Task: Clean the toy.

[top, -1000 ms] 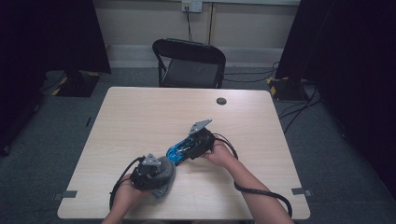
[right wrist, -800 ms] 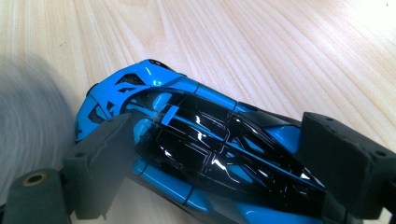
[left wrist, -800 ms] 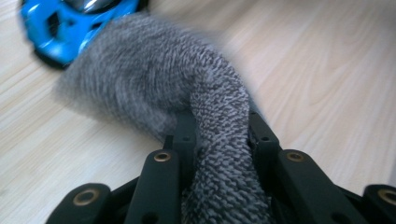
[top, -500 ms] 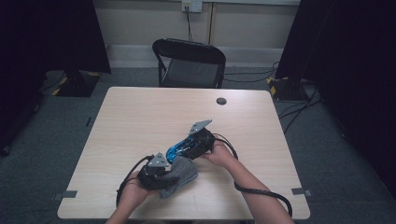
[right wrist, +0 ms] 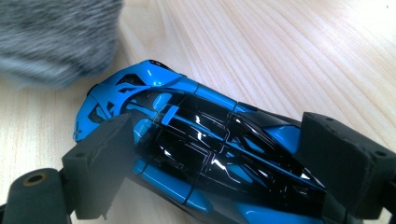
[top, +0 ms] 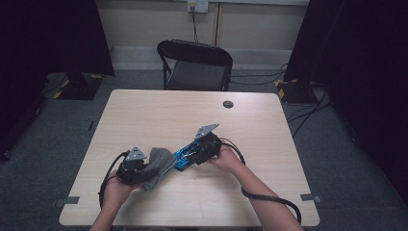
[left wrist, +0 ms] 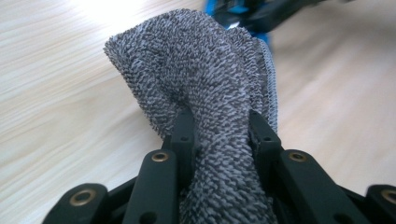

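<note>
One grey cloth [left wrist: 205, 88] pinched in the left tongs [left wrist: 219, 135], one blue toy car [right wrist: 196, 154] clamped in the right tongs [right wrist: 224, 168].

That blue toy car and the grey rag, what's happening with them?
A person at a wooden table holds a gripping tool in each hand. The right tool clamps a blue and black toy car by its sides, keeping it on the tabletop. The left tool pinches a grey cloth, bunched between its jaws, right beside the car's front end. It looks like the car is being wiped.
</note>
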Demonstrator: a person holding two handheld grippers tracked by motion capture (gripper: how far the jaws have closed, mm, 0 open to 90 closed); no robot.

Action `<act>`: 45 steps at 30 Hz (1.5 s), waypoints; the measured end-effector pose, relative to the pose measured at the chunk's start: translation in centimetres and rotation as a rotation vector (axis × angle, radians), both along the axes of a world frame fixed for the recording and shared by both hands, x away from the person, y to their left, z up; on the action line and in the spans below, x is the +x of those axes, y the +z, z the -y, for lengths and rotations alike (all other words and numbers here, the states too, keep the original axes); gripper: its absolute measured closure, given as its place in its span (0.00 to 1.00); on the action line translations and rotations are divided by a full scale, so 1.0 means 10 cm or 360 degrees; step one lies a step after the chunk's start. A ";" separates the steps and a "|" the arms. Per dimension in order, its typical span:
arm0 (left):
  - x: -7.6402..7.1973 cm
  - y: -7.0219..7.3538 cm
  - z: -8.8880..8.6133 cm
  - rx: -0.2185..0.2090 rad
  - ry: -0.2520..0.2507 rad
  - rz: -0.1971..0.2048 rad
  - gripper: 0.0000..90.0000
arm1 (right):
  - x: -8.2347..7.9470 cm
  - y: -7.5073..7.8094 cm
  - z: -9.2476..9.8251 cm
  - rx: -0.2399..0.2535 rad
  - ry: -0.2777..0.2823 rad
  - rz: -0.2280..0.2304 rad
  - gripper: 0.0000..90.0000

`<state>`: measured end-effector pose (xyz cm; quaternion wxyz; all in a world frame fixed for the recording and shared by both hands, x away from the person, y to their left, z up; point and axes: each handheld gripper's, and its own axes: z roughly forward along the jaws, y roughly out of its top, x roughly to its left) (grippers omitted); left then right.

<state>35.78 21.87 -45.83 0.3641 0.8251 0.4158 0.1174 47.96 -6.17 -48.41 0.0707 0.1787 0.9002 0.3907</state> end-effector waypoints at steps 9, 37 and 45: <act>0.15 -0.09 -0.07 -0.0004 0.0173 0.0009 0.76 | 0.00 0.00 0.00 -0.0001 0.0001 0.0003 0.13; 0.17 -0.20 0.22 0.0062 0.0055 -0.0122 0.76 | -0.01 0.01 -0.02 -0.0015 0.0000 -0.0005 0.13; 0.10 -0.20 0.28 0.0040 0.0034 -0.0144 0.77 | -0.01 0.01 -0.02 -0.0015 0.0001 -0.0005 0.13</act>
